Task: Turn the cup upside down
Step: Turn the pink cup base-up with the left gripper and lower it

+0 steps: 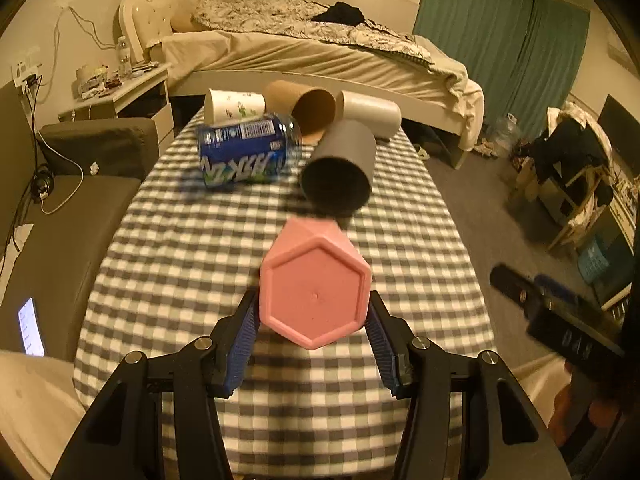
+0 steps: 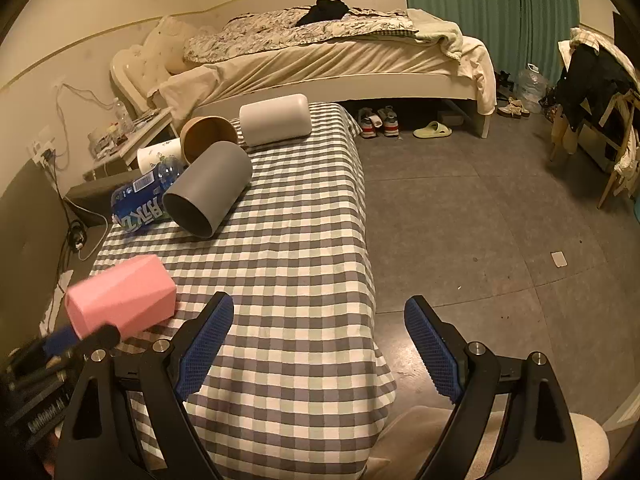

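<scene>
checkered table (image 2: 304,248) | on it: grey cup (image 2: 208,188), blue bottle (image 2: 140,204), white cup (image 2: 276,119)

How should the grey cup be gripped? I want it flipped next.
Grip the grey cup across its round side wall near the middle, coming from above with the free right gripper. It lies on its side on the table, mouth toward the cameras; the bottle crowds its left side.

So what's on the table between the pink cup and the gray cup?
Nothing but bare checkered tablecloth. In the right wrist view, the pink cup, held by the left gripper, and the gray cup lying on its side have only cloth between them.
</scene>
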Action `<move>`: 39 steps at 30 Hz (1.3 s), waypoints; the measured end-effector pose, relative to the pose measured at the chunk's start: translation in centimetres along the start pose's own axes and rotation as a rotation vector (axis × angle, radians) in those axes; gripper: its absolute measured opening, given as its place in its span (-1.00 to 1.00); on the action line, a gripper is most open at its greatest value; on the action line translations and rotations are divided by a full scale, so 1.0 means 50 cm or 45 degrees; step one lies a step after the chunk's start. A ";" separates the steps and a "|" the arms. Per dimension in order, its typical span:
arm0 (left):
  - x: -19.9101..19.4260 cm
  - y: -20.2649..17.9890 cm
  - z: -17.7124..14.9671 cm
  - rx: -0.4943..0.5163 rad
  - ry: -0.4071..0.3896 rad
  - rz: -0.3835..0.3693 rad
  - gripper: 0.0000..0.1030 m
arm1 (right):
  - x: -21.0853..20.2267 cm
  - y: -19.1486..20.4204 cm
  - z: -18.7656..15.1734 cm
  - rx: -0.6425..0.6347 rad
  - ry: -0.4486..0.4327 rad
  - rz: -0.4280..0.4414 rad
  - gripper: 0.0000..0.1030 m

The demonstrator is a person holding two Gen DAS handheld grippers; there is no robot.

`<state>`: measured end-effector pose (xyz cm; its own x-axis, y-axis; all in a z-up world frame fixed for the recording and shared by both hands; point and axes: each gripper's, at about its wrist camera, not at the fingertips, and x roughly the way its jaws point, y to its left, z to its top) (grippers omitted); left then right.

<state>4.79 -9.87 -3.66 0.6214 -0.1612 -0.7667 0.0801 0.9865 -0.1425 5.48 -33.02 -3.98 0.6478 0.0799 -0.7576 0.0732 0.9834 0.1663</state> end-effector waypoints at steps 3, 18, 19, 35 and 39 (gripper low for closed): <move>0.011 -0.005 0.018 0.022 -0.017 0.010 0.04 | 0.002 0.001 -0.001 -0.001 0.004 -0.001 0.70; 0.033 -0.014 0.042 0.060 -0.049 0.022 0.07 | 0.011 0.005 0.000 0.001 0.016 -0.001 0.70; 0.032 -0.013 0.043 0.059 -0.049 0.020 0.07 | 0.011 0.006 0.001 -0.001 0.017 -0.002 0.70; -0.032 -0.004 0.060 0.042 -0.138 -0.024 0.08 | -0.004 0.032 -0.001 -0.059 -0.045 0.006 0.70; -0.078 0.014 0.056 0.061 -0.217 -0.004 0.08 | -0.040 0.041 -0.004 -0.076 -0.129 0.021 0.70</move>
<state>4.61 -8.50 0.98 0.7437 -0.1616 -0.6487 0.1167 0.9868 -0.1120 4.21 -31.14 -2.25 0.7223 0.0824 -0.6867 0.0182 0.9903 0.1380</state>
